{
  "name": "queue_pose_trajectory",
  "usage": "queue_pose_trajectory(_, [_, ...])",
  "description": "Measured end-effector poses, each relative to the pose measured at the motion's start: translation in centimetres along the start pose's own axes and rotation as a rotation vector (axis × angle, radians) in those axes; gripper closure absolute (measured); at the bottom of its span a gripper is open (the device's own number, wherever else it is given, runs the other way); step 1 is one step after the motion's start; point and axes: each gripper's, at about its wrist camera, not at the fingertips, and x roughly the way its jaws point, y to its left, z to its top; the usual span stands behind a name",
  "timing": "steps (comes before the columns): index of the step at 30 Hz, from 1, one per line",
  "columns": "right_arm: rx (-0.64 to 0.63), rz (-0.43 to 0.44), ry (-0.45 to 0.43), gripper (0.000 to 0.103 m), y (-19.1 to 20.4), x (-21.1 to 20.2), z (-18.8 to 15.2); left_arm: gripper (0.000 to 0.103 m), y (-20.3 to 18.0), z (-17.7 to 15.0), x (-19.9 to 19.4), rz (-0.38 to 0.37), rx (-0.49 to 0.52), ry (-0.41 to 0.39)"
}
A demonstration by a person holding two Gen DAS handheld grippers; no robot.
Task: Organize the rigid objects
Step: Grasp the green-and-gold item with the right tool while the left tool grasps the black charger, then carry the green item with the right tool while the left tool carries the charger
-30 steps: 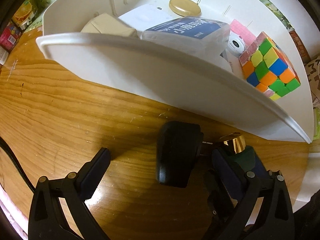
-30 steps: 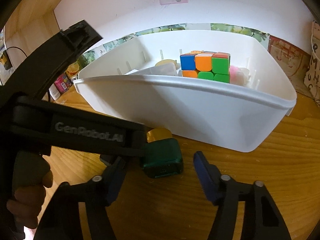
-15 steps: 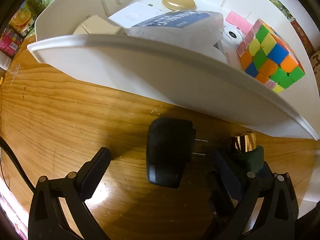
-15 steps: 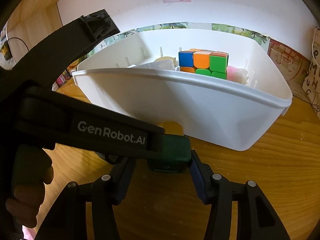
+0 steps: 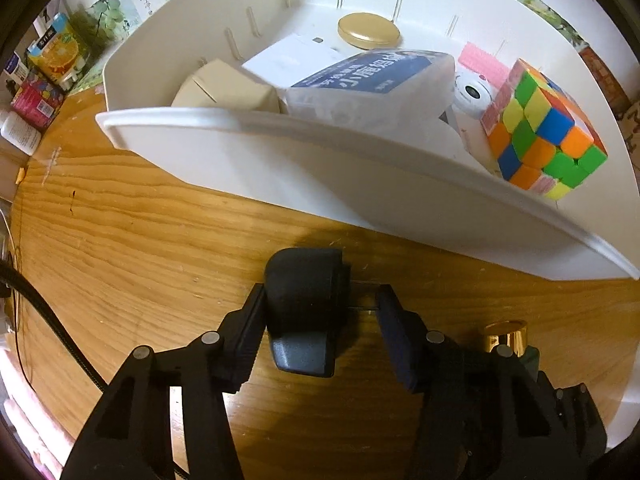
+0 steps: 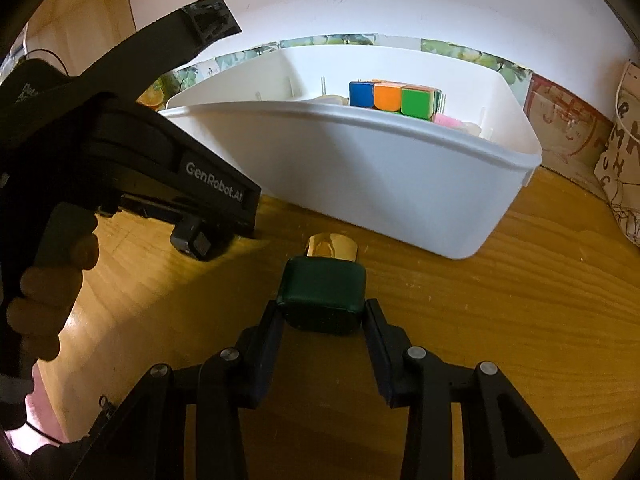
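The left gripper (image 5: 320,320) is closing around a black plug-like adapter (image 5: 306,308) at lower centre of its view; the left pad touches its side, while the right pad stands just off it over two thin metal prongs. The right gripper (image 6: 322,320) is closing on a dark green bottle with a gold cap (image 6: 322,294), both pads against its sides, low in the middle of the right view. That bottle shows again at the lower right of the left view (image 5: 508,340), partly hidden behind the left tool's arm.

A white plastic bin (image 5: 320,168) fills the upper half of both views, just beyond both objects. Inside it lie a scrambled puzzle cube (image 5: 542,128) at right, a clear box with a blue printed label (image 5: 368,80), a beige block (image 5: 224,92), a gold round lid (image 5: 368,32), a small white camera-like toy (image 5: 472,96) and something pink (image 5: 480,58) (what it is cannot be told).

In the right view the left tool's black body (image 6: 160,168) crosses the upper left, a hand (image 6: 48,280) gripping its handle.

Everything rests on a wooden tabletop (image 5: 140,240). Cartons and packets (image 5: 52,64) crowd the upper left corner, and a white wall (image 6: 440,8) with a fruit-patterned strip runs behind the bin.
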Motion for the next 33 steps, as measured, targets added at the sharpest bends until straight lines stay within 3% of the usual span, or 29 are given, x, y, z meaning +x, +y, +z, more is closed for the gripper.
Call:
queue_pose_trajectory(6, [-0.004,0.010,0.057,0.063,0.4,-0.7,-0.4,0.045,0.7,-0.8,-0.3,-0.005,-0.009,0.002])
queue_pose_trajectory(16, [-0.042,0.071,0.170,0.063,1.8,-2.6,-1.0,0.045,3.0,-2.6,0.1,0.018,-0.032,0.072])
queue_pose_trajectory(26, [-0.110,0.078,0.085,0.064,1.4,-6.7,2.4,0.045,4.9,-5.9,-1.0,0.057,-0.038,0.164])
queue_pose_trajectory(33, [-0.120,0.051,0.008,0.064,0.4,-9.0,3.8,0.045,6.3,-7.0,-3.3,0.075,-0.021,0.134])
